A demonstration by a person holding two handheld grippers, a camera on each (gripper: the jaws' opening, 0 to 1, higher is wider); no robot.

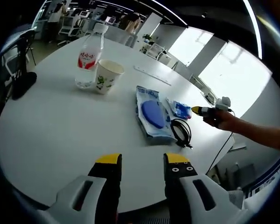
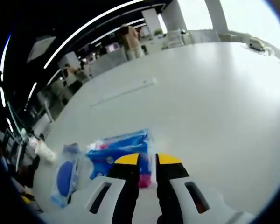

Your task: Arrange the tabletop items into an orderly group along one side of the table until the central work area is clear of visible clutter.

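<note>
On the round white table [image 1: 60, 130] lie a large clear packet with a blue disc [image 1: 152, 114], a small blue packet [image 1: 179, 108] and a coiled black cable [image 1: 182, 131]. A water bottle with a red label [image 1: 88, 58] and a paper cup [image 1: 106, 76] stand further back. My left gripper [image 1: 142, 163] hovers open over the table's near edge, with nothing between its jaws. A hand holds my right gripper [image 1: 209, 111] at the small packet's right end. In the right gripper view the right gripper [image 2: 148, 161] has its jaws close together around a pink part of the small blue packet [image 2: 116, 150].
A long white strip [image 1: 151, 74] lies at the far side of the table, also seen as the strip [image 2: 126, 92]. A black object [image 1: 23, 84] sits at the left edge. The large packet [image 2: 65, 179] and cup [image 2: 46, 151] lie left of the right gripper. Chairs, desks and people stand beyond.
</note>
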